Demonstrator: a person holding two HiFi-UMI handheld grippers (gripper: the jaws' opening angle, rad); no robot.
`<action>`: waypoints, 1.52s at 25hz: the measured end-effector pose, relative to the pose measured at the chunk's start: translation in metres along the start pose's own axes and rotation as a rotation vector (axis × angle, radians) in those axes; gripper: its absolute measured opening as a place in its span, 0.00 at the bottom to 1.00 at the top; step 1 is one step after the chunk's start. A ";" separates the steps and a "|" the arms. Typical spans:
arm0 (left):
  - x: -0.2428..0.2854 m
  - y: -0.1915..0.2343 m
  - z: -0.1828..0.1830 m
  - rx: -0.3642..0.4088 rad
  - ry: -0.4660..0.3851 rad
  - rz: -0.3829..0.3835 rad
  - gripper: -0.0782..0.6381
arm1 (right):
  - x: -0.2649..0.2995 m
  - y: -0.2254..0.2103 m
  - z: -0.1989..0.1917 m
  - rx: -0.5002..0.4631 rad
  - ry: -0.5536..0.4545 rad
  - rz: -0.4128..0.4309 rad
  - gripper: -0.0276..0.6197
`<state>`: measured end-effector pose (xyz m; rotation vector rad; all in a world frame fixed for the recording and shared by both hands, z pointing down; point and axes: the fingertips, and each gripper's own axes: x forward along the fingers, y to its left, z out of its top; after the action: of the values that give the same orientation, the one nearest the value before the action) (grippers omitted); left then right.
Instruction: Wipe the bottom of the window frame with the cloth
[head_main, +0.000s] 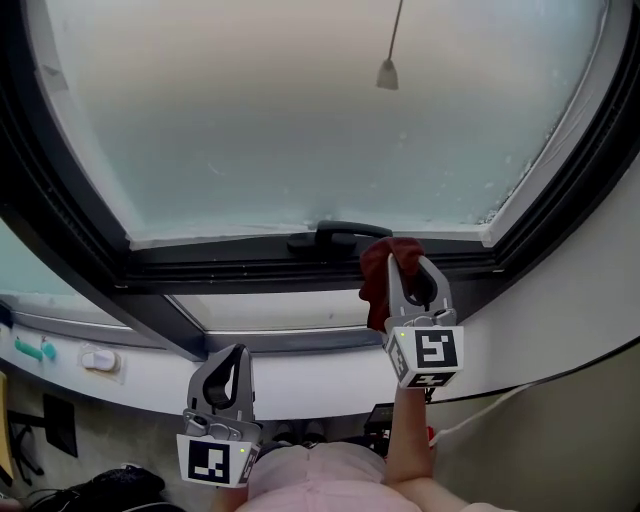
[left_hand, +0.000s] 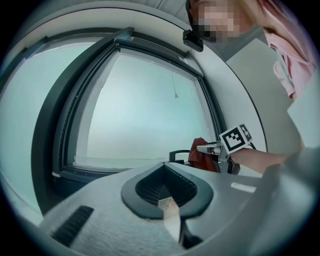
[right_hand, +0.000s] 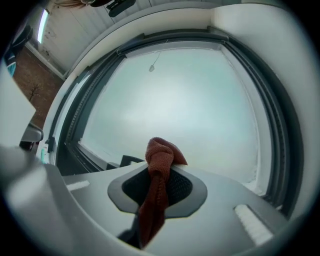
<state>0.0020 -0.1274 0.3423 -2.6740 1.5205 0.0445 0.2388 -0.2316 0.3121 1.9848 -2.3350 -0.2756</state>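
- At the bottom rail of the window frame (head_main: 250, 268), just right of the black handle (head_main: 340, 235), we have the right gripper (head_main: 412, 268) clenched on the dark red cloth (head_main: 377, 278).
- A bunched wad of cloth sticks out past the tips, and the rest trails back between the jaws.
- The cloth sits at the rail. We can't tell from any view whether it actually presses on it.
- The left gripper (head_main: 228, 362) hangs low by the white ledge (head_main: 320, 380), well apart from the frame. Its jaws are pressed together with nothing between them.
- Progress, our read: the grab is done and the cloth is at the work area. No streak or clean/dirty line shows on the rail, so we can't credit any stretch as wiped.
- Left to do, likely: the full run of the bottom rail, both sides of the handle and into the corners.
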 end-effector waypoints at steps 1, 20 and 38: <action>-0.004 0.006 0.001 -0.001 0.003 0.009 0.10 | 0.005 0.011 -0.001 -0.003 0.011 0.018 0.14; -0.029 0.032 -0.004 -0.020 0.011 0.019 0.10 | 0.041 0.063 -0.044 -0.064 0.170 0.111 0.15; 0.003 0.004 -0.002 -0.032 -0.005 -0.014 0.10 | 0.025 -0.007 -0.057 -0.016 0.176 0.042 0.15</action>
<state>0.0005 -0.1323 0.3443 -2.7061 1.5129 0.0752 0.2506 -0.2629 0.3656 1.8671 -2.2549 -0.1120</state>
